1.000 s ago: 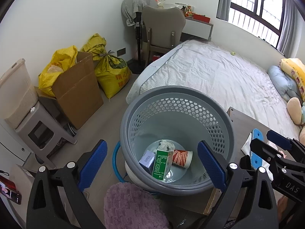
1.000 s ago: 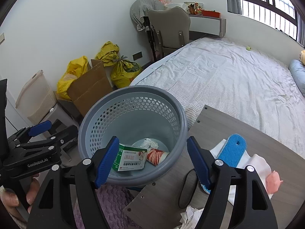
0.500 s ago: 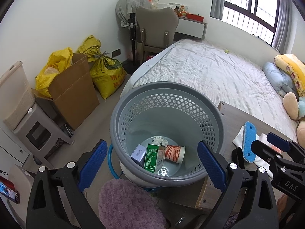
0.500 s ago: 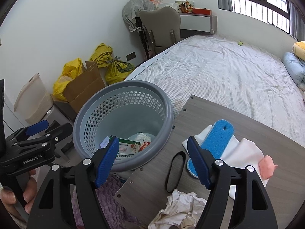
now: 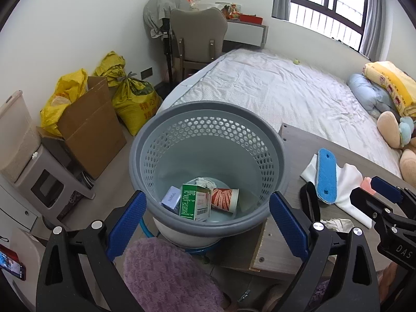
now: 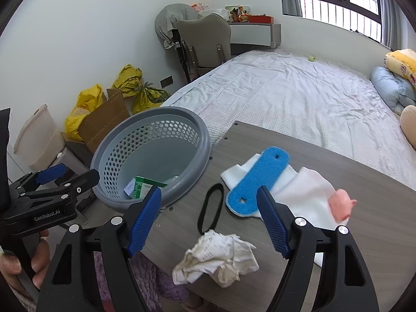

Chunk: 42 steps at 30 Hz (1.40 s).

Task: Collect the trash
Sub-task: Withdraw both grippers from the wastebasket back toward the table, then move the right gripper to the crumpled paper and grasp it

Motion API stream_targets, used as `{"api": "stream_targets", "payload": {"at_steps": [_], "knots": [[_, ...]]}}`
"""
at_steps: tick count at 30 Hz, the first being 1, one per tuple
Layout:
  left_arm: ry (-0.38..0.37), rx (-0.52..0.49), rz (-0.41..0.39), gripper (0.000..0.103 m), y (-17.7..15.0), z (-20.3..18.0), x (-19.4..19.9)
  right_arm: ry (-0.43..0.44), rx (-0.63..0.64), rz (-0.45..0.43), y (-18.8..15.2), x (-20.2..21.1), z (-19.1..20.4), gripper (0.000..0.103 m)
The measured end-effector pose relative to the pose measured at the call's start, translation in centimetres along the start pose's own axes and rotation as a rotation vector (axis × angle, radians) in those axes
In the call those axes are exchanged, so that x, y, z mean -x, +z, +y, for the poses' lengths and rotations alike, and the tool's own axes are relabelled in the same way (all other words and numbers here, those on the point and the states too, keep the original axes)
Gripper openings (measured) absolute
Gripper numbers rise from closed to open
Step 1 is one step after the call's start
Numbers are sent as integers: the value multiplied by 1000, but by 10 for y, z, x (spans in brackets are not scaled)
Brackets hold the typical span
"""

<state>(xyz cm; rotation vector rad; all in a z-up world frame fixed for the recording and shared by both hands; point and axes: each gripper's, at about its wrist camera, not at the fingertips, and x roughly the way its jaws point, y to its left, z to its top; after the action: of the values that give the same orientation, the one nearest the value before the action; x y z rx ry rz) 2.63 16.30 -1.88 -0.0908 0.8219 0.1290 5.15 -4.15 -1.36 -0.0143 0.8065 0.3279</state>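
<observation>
A grey perforated basket stands beside the wooden table. It holds a green carton, a red-and-white paper cup and a small pale box. My left gripper hangs open over the basket's near rim, with nothing between its blue pads. A crumpled paper ball lies on the table near its front edge. My right gripper is open just above and behind it, holding nothing. Beyond the ball lies a black band.
A blue sponge pad rests on a white cloth with a small pink object at its right. A purple fuzzy seat is below the basket. A bed lies beyond the table; a cardboard box and yellow bags stand at the left wall.
Both grippers have shifted right. The right one has left the basket and now hangs over the table, where the crumpled paper ball has come into view between its fingers.
</observation>
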Motion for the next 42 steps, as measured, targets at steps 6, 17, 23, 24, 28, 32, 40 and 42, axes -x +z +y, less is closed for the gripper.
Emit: {"api": "stream_targets", "payload": {"at_steps": [6,17,23,24,28,32,40,42], "knots": [[-3,-27,-3,94,-7,-11,5,-14,-37,-26,-13,15,-17,73],[-15,-42,-13,94,-18,-24,13,-50,-72,-33,-37,32,-36,74],[-23,-54,7,94,-24,-30,8,-54,-65,17,-55,26,-37,75],[-23,-57,9,94,-25,-30,8,-52,-61,27,-57,24,-36,74],[-24,-58,7,94,-27,-30,7,-38,-56,57,-62,14,-32,75],[-17,-55,0,94,-28,-27,6,-34,-46,70,-65,9,-25,74],[-9,-39,-13,94,-26,-18,6,-41,-20,82,-51,-5,-8,83],[-10,-32,-15,94,-26,-15,7,-54,-9,91,-48,-12,-3,83]]}}
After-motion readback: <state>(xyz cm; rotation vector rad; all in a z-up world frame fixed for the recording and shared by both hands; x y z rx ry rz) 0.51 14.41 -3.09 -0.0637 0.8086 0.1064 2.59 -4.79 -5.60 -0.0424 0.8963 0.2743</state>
